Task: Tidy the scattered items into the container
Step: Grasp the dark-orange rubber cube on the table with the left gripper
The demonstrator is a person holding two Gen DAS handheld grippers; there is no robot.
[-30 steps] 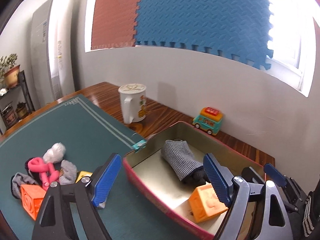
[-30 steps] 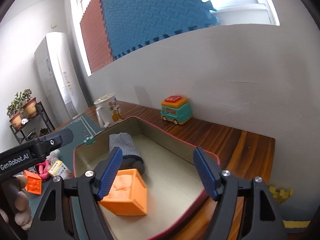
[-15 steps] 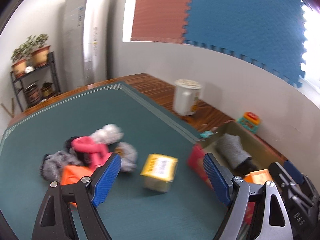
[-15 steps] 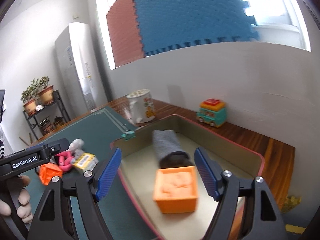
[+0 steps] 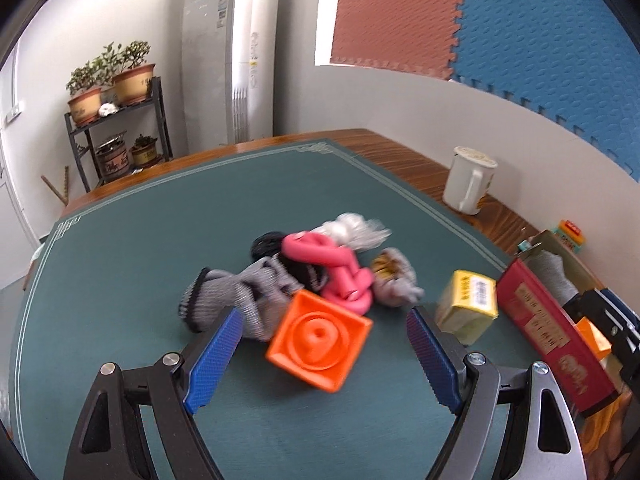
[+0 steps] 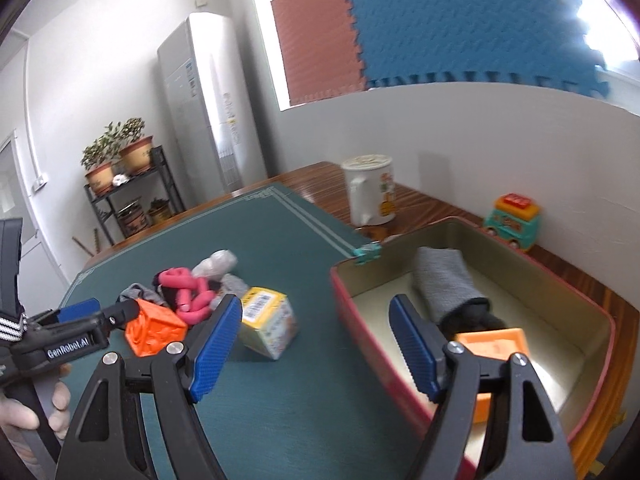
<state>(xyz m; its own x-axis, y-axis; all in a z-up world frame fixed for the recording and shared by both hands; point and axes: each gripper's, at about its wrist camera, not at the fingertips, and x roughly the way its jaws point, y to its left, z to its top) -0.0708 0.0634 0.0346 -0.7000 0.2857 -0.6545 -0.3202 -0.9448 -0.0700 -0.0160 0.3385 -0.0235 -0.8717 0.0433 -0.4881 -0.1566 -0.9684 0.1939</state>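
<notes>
A pile of socks (image 5: 240, 300), a pink toy (image 5: 332, 268) and an orange block (image 5: 318, 344) is being approached on the counter (image 5: 140, 240) by the left gripper (image 5: 322, 354), fingers spread and empty. Rightward, a yellow box (image 6: 266, 322) is lying near the tin (image 6: 472, 236). The right gripper (image 6: 316, 346) is being carried open, nothing held. Next, the block should be straddled and clamped.
</notes>
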